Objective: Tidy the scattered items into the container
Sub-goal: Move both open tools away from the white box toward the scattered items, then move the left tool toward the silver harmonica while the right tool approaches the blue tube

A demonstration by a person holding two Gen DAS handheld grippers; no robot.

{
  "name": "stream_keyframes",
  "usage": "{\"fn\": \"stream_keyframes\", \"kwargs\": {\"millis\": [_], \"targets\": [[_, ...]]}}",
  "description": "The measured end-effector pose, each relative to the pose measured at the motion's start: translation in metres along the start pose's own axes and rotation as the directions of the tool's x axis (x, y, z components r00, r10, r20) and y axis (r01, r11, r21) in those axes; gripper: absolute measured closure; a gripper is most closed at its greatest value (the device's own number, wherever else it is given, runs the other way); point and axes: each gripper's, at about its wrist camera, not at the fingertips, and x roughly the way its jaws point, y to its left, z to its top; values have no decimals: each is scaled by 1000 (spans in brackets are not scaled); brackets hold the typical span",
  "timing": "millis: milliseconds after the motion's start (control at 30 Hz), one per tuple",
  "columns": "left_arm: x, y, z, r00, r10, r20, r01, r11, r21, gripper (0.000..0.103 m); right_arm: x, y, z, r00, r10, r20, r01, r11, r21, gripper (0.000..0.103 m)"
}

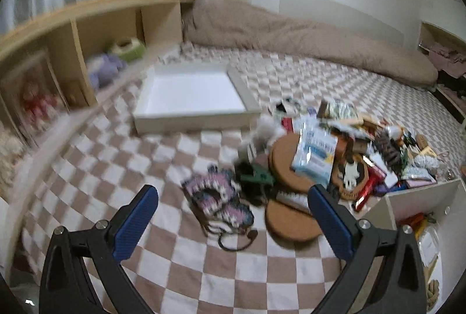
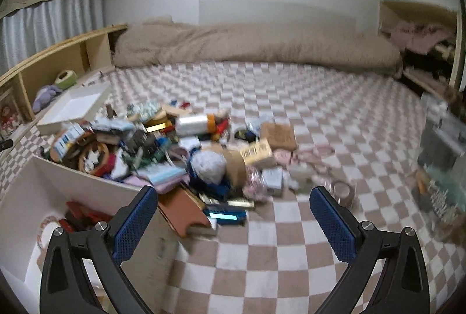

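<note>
Nearest the cameras, both tools hang above the checked bedcover point(image 2: 276, 241) with nothing in them: the left gripper point(image 1: 233, 215) has its blue pads spread wide over the near edge of the clutter, and the right gripper point(image 2: 233, 215) is spread just as wide over bare cover. Beside the right gripper, at lower left in its view, stands the white container point(image 2: 96, 183) — open-topped, with a few things already lying at its bottom, some red and one pale round piece, too blurred to name. The same box shows at the lower right edge of the left view. Just ahead of the left gripper lies a knitted purple-and-white pouch point(image 1: 217, 197) with a dark cord, touching a dark green-and-black item and two round cork mats point(image 1: 291, 219). Behind these the main heap of scattered items point(image 2: 174, 145) spreads across the cover against and beyond the container's far wall: a blue-and-white packet point(image 1: 314, 157), a white roll with an orange end point(image 2: 195, 123), a square cork block point(image 2: 276, 135), a boxed item with a barcode, a dark gadget with a lit strip, a small glass jar point(image 2: 342, 191) near the right gripper. Farther off, a shallow white tray point(image 1: 189, 94) sits apart and holds nothing, next to a wooden shelf point(image 1: 87, 31); a beige duvet point(image 2: 247, 46) is bunched along the far wall. By my reckoning the job has barely begun — only a handful is in, nearly all the heap is left.
</note>
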Motion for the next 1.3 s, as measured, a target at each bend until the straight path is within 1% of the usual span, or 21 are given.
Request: {"fn": "stream_keyframes", "kwargs": {"millis": [133, 233, 367, 467, 533, 600, 633, 667, 733, 833, 900, 967, 1067, 1200, 1300], "targets": [[21, 0, -11, 997, 49, -58, -46, 997, 57, 0, 20, -12, -13, 997, -26, -68, 25, 1000, -4, 0], [37, 1, -21, 992, 68, -105, -58, 994, 97, 0, 35, -19, -24, 993, -33, -117, 34, 999, 0, 0], [55, 4, -37, 982, 71, -172, -49, 990, 129, 0, 55, -26, -37, 983, -27, -180, 30, 999, 13, 0], [71, 2, -47, 973, 68, -221, -33, 987, 160, 0, 71, -27, -46, 972, -39, -231, 41, 999, 3, 0], [82, -1, -54, 965, 58, -258, -11, 983, 181, 0, 79, -27, -51, 966, -48, -255, 47, 999, -8, 0], [94, -3, -62, 955, 64, -290, -4, 979, 203, 0, 85, -28, -54, 961, -54, -273, 51, 999, -18, 0], [96, -4, -64, 957, 66, -283, -6, 978, 211, 0, 87, -29, -55, 959, -64, -276, 59, 998, -27, 0], [96, -4, -64, 964, 62, -260, -5, 977, 214, 0, 89, -29, -56, 959, -82, -273, 74, 997, -38, 0], [98, -4, -63, 965, 56, -258, -2, 979, 205, 0, 95, -31, -58, 956, -105, -275, 91, 994, -62, 0], [102, -5, -63, 968, 56, -245, -7, 981, 196, 0, 103, -37, -62, 947, -57, -316, 48, 998, -33, 0], [104, -8, -63, 966, 69, -248, -15, 977, 214, 0, 106, -39, -64, 941, -47, -335, 40, 999, -28, 0], [105, -9, -62, 967, 68, -246, -16, 978, 208, 0, 106, -40, -65, 940, -42, -338, 35, 999, -26, 0], [103, -12, -60, 968, 73, -239, -23, 979, 205, 0, 108, -46, -67, 935, -11, -355, 14, 1000, 7, 0], [98, -12, -58, 975, 52, -215, -14, 984, 176, 1, 116, -49, -64, 930, 2, -367, 2, 1000, 10, 0], [90, -13, -52, 986, 16, -168, 12, 986, 167, 1, 121, -49, -61, 928, -8, -373, 11, 1000, 6, 0]]}}
